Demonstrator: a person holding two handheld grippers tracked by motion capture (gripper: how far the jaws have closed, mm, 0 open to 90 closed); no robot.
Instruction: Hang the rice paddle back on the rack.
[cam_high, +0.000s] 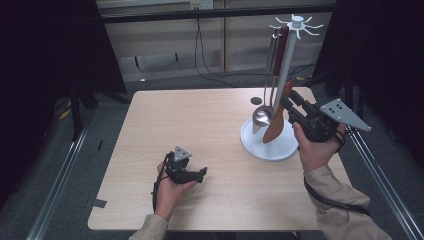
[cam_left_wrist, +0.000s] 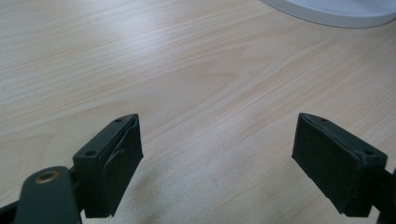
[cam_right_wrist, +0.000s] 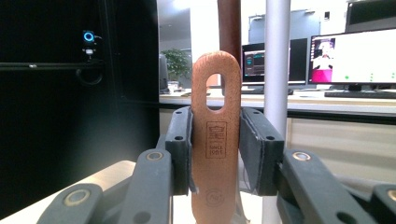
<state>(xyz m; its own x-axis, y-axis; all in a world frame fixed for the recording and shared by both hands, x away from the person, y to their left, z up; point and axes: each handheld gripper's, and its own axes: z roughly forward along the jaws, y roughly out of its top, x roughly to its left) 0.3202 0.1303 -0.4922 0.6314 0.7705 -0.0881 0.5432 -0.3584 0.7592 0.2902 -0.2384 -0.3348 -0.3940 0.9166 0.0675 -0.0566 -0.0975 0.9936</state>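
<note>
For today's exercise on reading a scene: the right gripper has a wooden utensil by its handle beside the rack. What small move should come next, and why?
Probably lift the wooden utensil toward the hooks. The right gripper is shut on its handle, the hanging hole clear above the jaws, while its blade rests low by the rack's white base. The hooks sit well above it. The left gripper is open over the bare table.

1. The wooden spatula runs off the bottom edge of the right gripper view, blade unseen.
2. The rack's white base is cut off by the left gripper view's top edge.
3. Small dark disc on the table: perhaps a lid, too small to tell.
</note>
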